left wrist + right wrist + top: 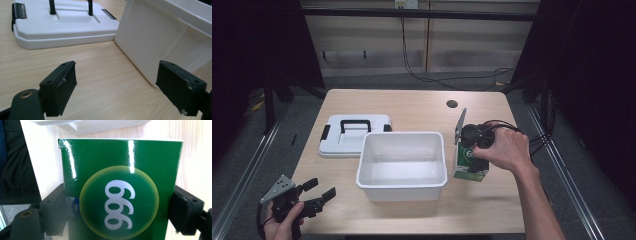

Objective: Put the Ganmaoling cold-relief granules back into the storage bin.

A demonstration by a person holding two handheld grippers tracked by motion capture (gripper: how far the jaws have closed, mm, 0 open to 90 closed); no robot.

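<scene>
A wooden table [412, 107] is being viewed from above. A white open bin [402, 165] is sitting near its middle, and a white lid [354, 136] with a black handle is lying flat just behind and to the left of the bin, touching it. A green box [470, 161] is being held upright by the right gripper [476, 150] just to the right of the bin, with the right hand [507, 149] wrapped over the gripper. The left gripper [319, 191] is being held by the left hand [284, 222] at the table's near left corner, its jaws spread apart with nothing between them
</scene>
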